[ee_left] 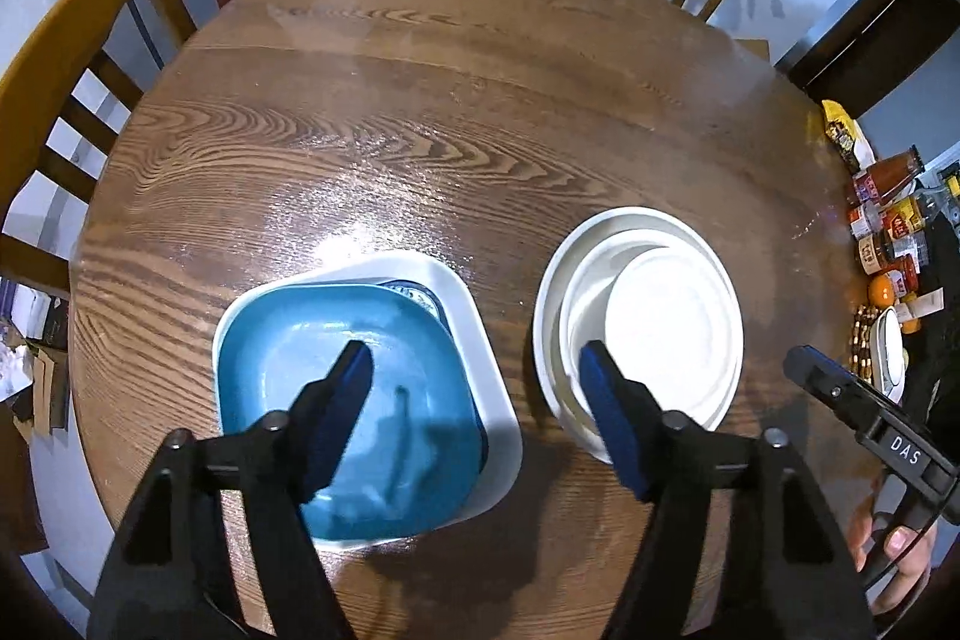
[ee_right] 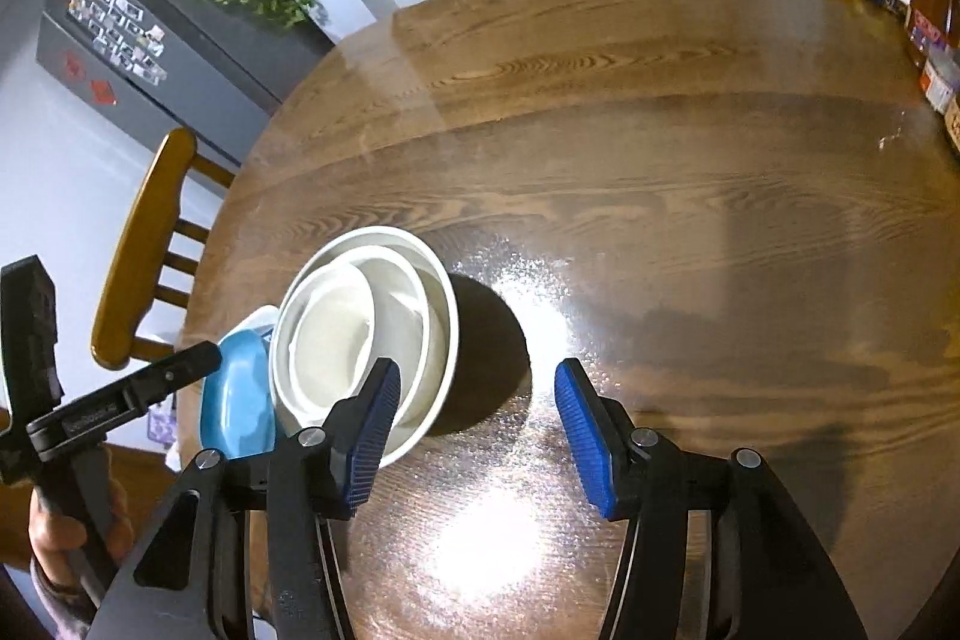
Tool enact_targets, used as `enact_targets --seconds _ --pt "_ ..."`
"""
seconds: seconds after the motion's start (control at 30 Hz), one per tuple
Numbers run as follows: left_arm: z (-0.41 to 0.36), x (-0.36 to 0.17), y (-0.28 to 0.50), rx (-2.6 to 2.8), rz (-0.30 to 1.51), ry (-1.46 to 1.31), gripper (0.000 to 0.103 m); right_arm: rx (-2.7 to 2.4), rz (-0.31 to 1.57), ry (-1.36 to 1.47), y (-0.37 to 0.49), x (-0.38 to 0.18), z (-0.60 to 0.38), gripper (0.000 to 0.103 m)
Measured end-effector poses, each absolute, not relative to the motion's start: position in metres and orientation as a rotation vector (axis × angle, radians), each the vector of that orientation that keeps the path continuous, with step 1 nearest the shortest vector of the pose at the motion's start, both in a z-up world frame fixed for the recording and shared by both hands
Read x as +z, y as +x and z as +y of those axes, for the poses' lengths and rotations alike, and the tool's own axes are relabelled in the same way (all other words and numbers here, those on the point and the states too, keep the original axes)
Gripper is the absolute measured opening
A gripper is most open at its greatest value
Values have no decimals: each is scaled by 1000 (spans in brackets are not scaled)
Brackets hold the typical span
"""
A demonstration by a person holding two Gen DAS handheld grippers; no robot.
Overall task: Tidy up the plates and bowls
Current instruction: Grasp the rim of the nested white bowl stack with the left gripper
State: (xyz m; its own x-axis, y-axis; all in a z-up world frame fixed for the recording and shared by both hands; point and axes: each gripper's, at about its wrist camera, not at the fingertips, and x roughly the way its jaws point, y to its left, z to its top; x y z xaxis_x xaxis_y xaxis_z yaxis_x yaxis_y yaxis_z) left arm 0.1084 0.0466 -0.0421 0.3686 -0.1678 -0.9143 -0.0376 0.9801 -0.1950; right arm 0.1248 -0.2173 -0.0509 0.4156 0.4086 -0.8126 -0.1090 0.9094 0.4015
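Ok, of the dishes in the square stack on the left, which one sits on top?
The plain blue square plate. It lies uppermost, over a patterned plate whose corner peeks out behind it, with the larger white square plate underneath.

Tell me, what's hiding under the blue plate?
Under the blue plate sits a bigger white square plate. Between them, one corner of a patterned blue dish peeks out. The blue plate covers the rest, so how many dishes lie between can't be seen.

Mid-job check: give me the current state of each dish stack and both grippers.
Square plates: stacked, blue on white, on table.
White bowls: three nested, upright, beside the plates.
Left gripper: open, empty, above both stacks.
Right gripper: open, empty, beside the bowls.
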Motion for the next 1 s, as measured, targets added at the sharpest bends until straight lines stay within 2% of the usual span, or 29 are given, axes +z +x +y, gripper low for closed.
enact_targets --seconds 0.13,0.17,0.2,0.23,0.33,0.47,0.5,0.63,1.0 --pt "43 -48 116 -87 1214 -192 63 334 1099 321 129 -55 -216 53" --pt "43 -50 117 -84 1219 -191 60 339 1104 319 130 -56 -215 51" --pt "42 -52 118 -78 1224 -185 51 343 1110 317 132 -58 -213 48" --pt "41 -53 121 -75 1229 -180 46 343 1111 322 132 -59 -212 45" --pt "38 -59 123 -70 1242 -171 45 335 1117 336 135 -62 -214 38" --pt "35 -61 125 -76 1246 -165 45 337 1131 336 138 -67 -212 35" --pt "34 -62 125 -76 1247 -159 45 336 1133 335 138 -68 -213 31" --pt "30 -66 126 -75 1256 -137 39 341 1147 330 140 -72 -210 27" --pt "30 -74 130 -71 1284 -131 39 341 1179 293 147 -74 -203 26"
